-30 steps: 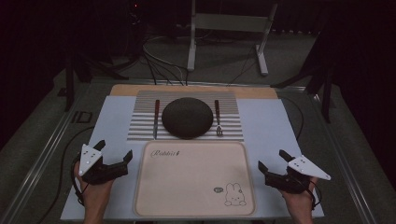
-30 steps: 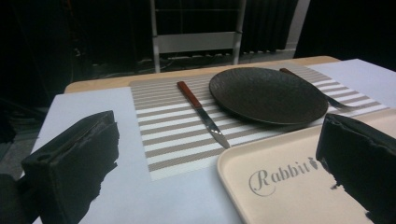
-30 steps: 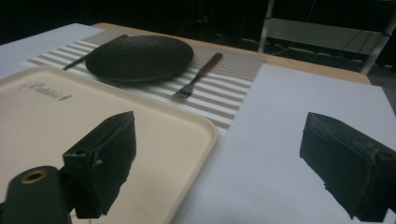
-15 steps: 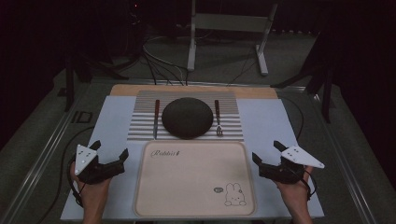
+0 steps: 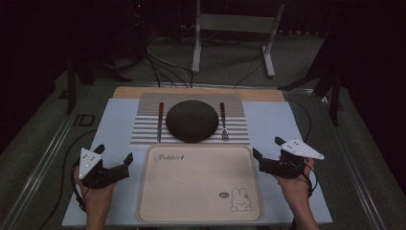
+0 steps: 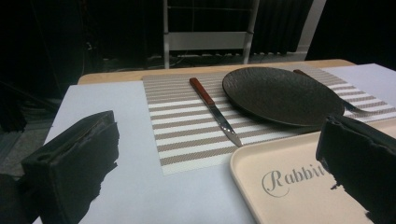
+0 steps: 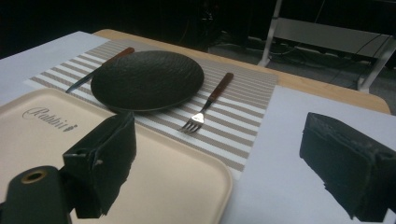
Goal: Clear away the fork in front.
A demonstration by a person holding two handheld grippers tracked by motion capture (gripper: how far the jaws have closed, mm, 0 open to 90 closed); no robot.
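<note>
**Both claws flank the tray, empty**

The left claw point(image 5: 114, 168) and right claw point(image 5: 266, 160) hang with jaws apart at lower left and lower right of the high view — the beige tray point(image 5: 201, 211) lies between them, its long axis toward the dark plate point(image 5: 192, 120) at centre. Each claw sits just beside its own tray edge, about equally near.
</note>
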